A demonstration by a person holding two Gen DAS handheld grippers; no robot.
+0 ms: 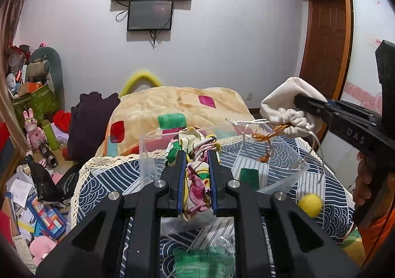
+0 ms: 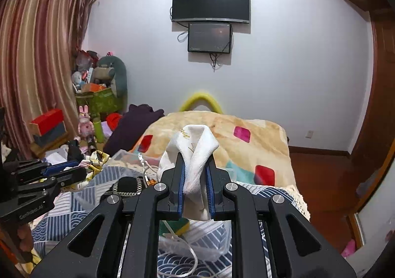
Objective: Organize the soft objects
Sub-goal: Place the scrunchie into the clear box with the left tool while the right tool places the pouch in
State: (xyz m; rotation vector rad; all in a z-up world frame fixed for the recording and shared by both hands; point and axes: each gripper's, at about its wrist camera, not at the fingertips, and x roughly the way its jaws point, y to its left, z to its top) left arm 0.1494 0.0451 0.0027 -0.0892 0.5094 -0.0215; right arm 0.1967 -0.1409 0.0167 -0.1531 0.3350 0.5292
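Note:
My left gripper [image 1: 196, 154] is shut on a colourful floral scarf [image 1: 197, 179] and holds it above a clear plastic bin [image 1: 284, 179] on the bed. My right gripper [image 2: 195, 162] is shut on a white drawstring pouch [image 2: 195, 152], held up over the bin's right side; the pouch also shows in the left wrist view [image 1: 286, 110], with its cords and an orange tassel [image 1: 266, 139] hanging down. The left gripper with the scarf also shows in the right wrist view [image 2: 81, 169]. A green cloth [image 1: 249, 175] lies inside the bin.
A yellow fuzzy ball [image 1: 309, 204] lies on the blue patterned bedspread [image 1: 103, 179] right of the bin. A green mesh item [image 1: 202, 263] lies near me. A blanket [image 1: 172, 105] covers the far bed. Clutter fills the floor on the left [image 1: 37, 154]. A wooden door [image 1: 323, 55] stands right.

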